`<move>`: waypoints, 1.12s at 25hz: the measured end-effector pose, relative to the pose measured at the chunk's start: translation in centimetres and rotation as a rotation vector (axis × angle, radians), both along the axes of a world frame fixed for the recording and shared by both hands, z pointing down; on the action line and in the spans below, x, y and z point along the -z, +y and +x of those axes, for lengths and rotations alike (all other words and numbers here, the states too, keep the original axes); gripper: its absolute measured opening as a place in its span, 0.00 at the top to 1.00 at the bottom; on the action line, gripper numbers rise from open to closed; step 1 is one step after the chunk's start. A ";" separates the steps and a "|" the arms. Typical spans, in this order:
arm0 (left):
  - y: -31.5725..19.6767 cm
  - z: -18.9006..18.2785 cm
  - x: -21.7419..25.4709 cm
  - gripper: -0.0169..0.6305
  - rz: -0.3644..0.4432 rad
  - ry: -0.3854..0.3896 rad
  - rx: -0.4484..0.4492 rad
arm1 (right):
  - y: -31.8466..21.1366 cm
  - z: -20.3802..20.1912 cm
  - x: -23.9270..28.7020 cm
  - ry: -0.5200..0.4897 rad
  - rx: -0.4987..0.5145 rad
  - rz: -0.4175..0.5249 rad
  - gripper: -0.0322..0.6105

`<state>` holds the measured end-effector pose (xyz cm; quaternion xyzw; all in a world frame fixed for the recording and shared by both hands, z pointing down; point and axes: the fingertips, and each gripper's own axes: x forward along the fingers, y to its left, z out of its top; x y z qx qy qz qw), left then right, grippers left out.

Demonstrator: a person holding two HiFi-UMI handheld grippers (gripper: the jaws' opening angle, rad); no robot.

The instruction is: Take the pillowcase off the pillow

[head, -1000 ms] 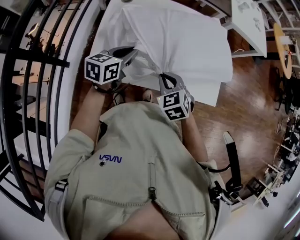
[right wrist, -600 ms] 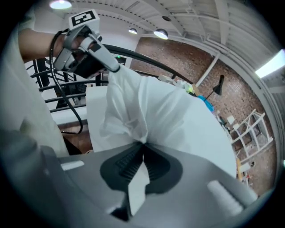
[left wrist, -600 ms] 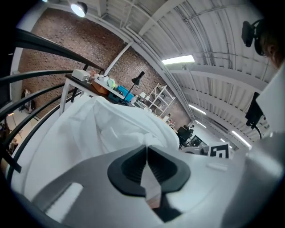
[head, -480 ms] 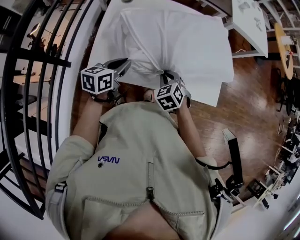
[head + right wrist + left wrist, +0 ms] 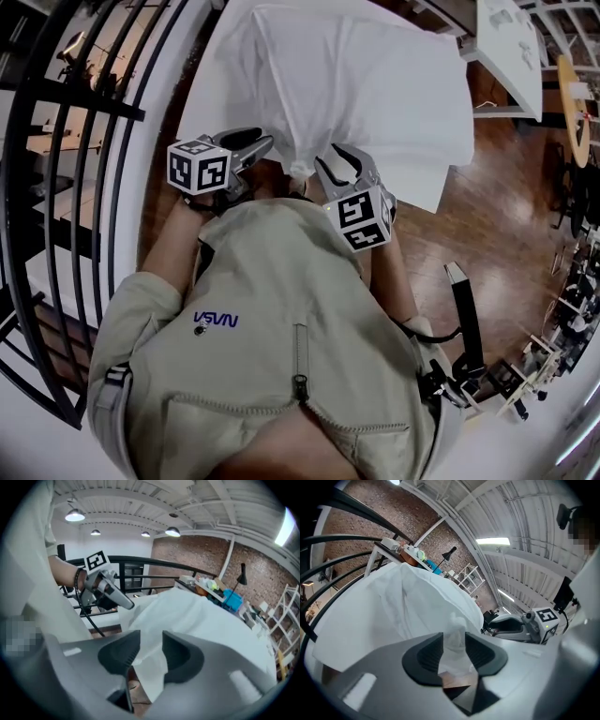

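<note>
1. My left gripper [image 5: 453,645] has just been opening. Its fingers are now spread, and the pillowcase [image 5: 356,84] hem hangs slack between them, no longer pinched.
2. In the middle, the pillowcase lies on the table [image 5: 439,186] beyond me, its near end drooping; I judge the pillow is inside.
3. My right gripper [image 5: 151,651] has just been opening too, with loose cloth between its parted fingers.
4. Both grips are gone, so I need a fresh bite to go on stripping.

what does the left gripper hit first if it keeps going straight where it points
The white pillowcase: a fold of it lies between the left gripper's jaws, which have just been opening, and more cloth bulges right ahead.
</note>
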<state>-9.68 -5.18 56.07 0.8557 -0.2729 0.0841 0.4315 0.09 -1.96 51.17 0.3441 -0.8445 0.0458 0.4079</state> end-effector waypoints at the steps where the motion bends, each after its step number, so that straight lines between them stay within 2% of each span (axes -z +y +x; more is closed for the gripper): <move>1: 0.1 0.1 -0.1 0.71 -0.003 -0.002 -0.011 | 0.2 -1.1 0.5 -0.026 0.034 0.006 0.72; 3: 0.0 0.8 -0.3 0.67 0.002 -0.019 -0.041 | 0.8 -3.7 0.6 -0.047 0.113 -0.003 0.73; 6: -0.8 2.4 -0.9 0.67 0.039 -0.088 -0.104 | 1.4 -6.6 -1.8 0.000 0.198 -0.034 0.73; 7: -1.2 3.1 -1.0 0.70 0.056 -0.121 -0.128 | 1.3 -6.9 -3.0 0.033 0.207 -0.043 0.73; 9: -1.9 4.0 -1.2 0.87 0.094 -0.193 -0.175 | 0.5 -6.4 -5.4 0.131 0.198 -0.033 0.73; 12: -2.1 4.3 -0.6 0.93 0.121 -0.238 -0.224 | -0.9 -5.6 -7.5 0.256 0.147 0.045 0.78; 16: -3.1 4.3 0.8 0.94 0.125 -0.214 -0.208 | -1.4 -5.5 -6.3 0.229 0.109 0.083 0.91; 18: -4.6 4.6 2.0 0.94 0.118 -0.165 -0.164 | -1.4 -4.9 -5.5 0.201 0.119 0.053 0.93; 20: -6.5 4.0 3.9 0.94 0.125 -0.100 -0.093 | -0.4 -4.4 -5.8 0.220 0.162 -0.007 0.94; 22: -8.1 3.2 5.9 0.94 0.140 -0.056 -0.046 | 0.3 -3.0 -6.7 0.250 0.161 -0.038 0.94; 25: -8.3 2.5 6.8 0.94 0.170 -0.077 -0.076 | -0.7 1.0 -7.4 0.272 0.031 -0.043 0.94; 28: -5.9 2.0 5.2 0.94 0.156 -0.099 -0.126 | -2.2 5.3 -8.6 0.294 -0.118 -0.075 0.94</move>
